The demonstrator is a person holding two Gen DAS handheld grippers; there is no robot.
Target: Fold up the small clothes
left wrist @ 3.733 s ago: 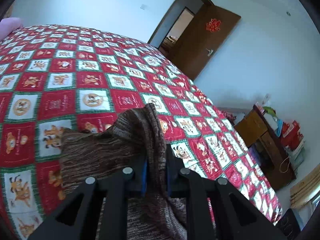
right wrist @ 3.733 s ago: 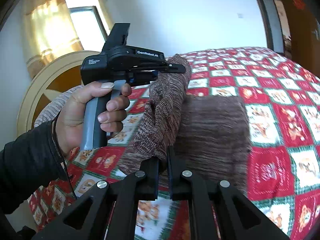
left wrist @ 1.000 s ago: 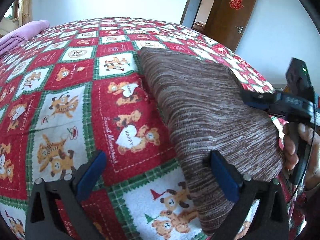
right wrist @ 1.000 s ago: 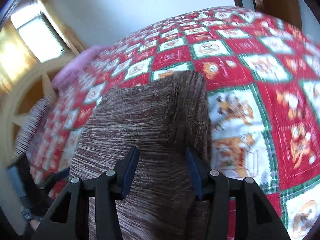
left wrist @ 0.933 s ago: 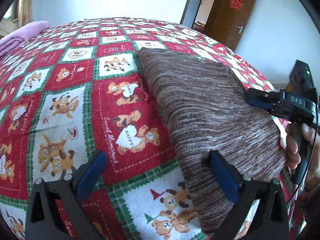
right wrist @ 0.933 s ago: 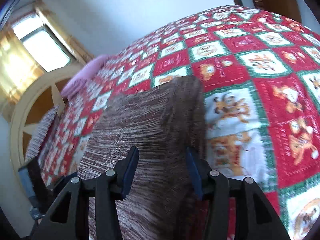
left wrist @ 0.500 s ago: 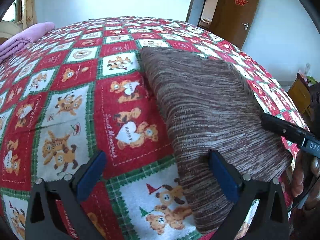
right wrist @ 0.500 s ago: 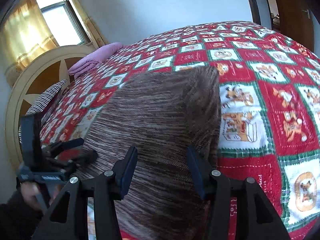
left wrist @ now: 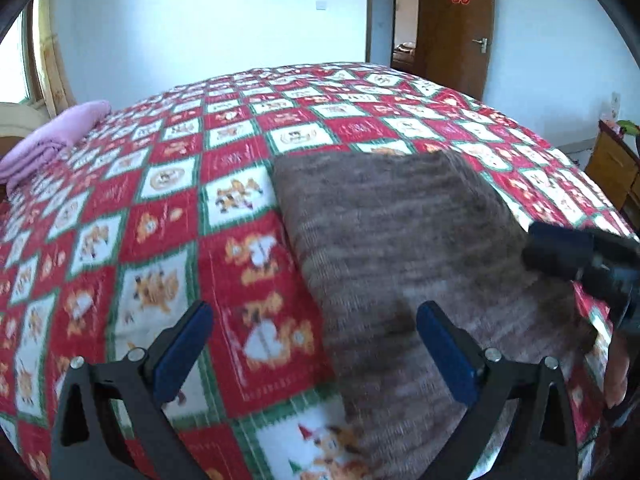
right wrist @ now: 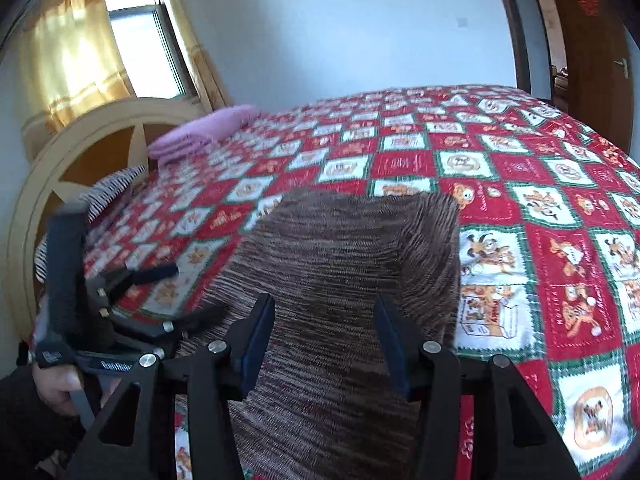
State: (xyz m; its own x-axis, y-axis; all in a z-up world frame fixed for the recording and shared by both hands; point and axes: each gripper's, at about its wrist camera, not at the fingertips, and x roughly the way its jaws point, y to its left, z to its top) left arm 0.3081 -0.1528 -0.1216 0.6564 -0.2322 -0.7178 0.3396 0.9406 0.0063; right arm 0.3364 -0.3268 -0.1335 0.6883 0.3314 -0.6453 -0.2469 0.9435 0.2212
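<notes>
Garment: the brown knit piece (right wrist: 340, 280) lay flat on the bed as a neat rectangle, centre to about 5 o'clock in the left wrist view. Looked like a fold had been laid down, edges fairly square.

Bedspread: the red and white cartoon quilt (left wrist: 180, 208) was under it, smooth enough to make a decent folding surface.

Left gripper: the left gripper (left wrist: 316, 344) was spread wide, nothing between the blue pads. One pad (left wrist: 444, 348) hung over the garment's near left edge, the other over bare quilt at 7 o'clock. Released, not touching the knit as far as I could tell.

Right gripper: the right gripper (right wrist: 324, 340) was about half open, pads apart over the near end of the garment, gripping nothing. From the left wrist view it poked in at 3 o'clock by the knit's right edge.

Why both were let go: my guess is the fold was set and both tools hovered off so the cloth wouldn't drag.

Other stuff: a pink folded cloth (right wrist: 204, 132) sat well apart at 10 o'clock near the headboard (right wrist: 80, 152), maybe a finished piece.

Next bit: probably another fold or a nudge to square it up.
</notes>
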